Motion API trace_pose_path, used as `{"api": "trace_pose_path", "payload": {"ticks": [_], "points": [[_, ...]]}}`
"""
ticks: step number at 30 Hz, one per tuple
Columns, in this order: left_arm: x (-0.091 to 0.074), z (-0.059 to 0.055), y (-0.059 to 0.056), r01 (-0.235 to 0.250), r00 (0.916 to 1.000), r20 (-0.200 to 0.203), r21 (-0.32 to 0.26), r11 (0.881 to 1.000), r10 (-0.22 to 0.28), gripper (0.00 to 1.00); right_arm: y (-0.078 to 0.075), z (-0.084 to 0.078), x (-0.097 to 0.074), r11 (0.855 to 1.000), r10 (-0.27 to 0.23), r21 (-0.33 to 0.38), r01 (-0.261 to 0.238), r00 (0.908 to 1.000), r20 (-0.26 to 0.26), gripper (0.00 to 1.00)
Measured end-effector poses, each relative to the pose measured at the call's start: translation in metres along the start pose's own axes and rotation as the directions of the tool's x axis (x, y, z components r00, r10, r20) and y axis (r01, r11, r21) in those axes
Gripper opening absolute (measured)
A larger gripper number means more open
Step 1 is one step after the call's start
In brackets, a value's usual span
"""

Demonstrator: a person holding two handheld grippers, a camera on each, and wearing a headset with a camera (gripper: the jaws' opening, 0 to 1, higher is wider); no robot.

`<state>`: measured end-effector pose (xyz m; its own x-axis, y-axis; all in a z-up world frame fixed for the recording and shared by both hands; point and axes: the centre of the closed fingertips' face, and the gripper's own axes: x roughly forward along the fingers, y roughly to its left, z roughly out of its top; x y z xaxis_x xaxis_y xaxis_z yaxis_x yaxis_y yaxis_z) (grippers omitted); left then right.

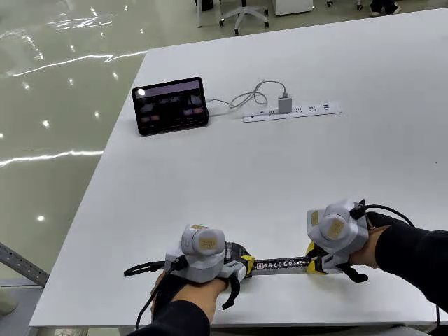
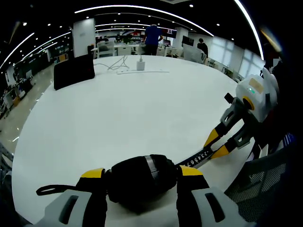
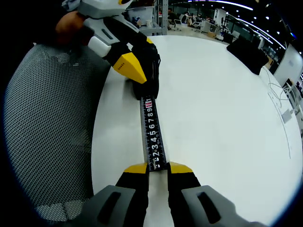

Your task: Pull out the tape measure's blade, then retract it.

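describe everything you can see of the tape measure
The tape measure has a rounded black case, resting on the white table near its front edge and clamped by the left gripper; a black wrist strap trails from it. A short stretch of dark blade with white numerals is out, running low over the table, its end pinched by the right gripper.

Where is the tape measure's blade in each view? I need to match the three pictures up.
Head view: blade near the bottom edge, lying level, just right of centre.
Left gripper view: blade lower right, slanting up from the black case.
Right gripper view: blade centre, running up the picture to the case.
Shared landmark: dark tablet, upper left in the left gripper view, upper right in the right gripper view.
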<state>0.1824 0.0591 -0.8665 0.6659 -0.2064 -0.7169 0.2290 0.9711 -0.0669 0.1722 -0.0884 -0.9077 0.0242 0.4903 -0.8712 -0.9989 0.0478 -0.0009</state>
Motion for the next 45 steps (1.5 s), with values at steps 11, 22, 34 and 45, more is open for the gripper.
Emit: {"api": "trace_pose_path", "payload": {"ticks": [11, 22, 34, 45], "points": [[0.000, 0.000, 0.000, 0.000, 1.0000, -0.001, 0.000, 1.000, 0.000, 0.55, 0.002, 0.004, 0.002, 1.000, -0.003, 0.006, 0.003, 0.9999, 0.011, 0.10], [0.000, 0.000, 0.000, 0.001, 1.0000, 0.000, 0.000, 1.000, -0.001, 0.55, 0.003, 0.008, 0.004, 1.000, 0.004, -0.002, -0.004, 0.9999, 0.010, 0.10], [0.000, 0.000, 0.000, 0.003, 1.0000, 0.000, 0.000, 1.000, -0.003, 0.55, 0.002, 0.012, 0.008, 1.000, 0.000, 0.006, 0.000, 1.0000, 0.007, 0.10], [0.000, 0.000, -0.001, 0.007, 1.0000, 0.005, 0.003, 1.000, -0.008, 0.55, 0.000, 0.015, 0.009, 1.000, 0.002, -0.002, -0.002, 1.0000, -0.004, 0.10]]}}
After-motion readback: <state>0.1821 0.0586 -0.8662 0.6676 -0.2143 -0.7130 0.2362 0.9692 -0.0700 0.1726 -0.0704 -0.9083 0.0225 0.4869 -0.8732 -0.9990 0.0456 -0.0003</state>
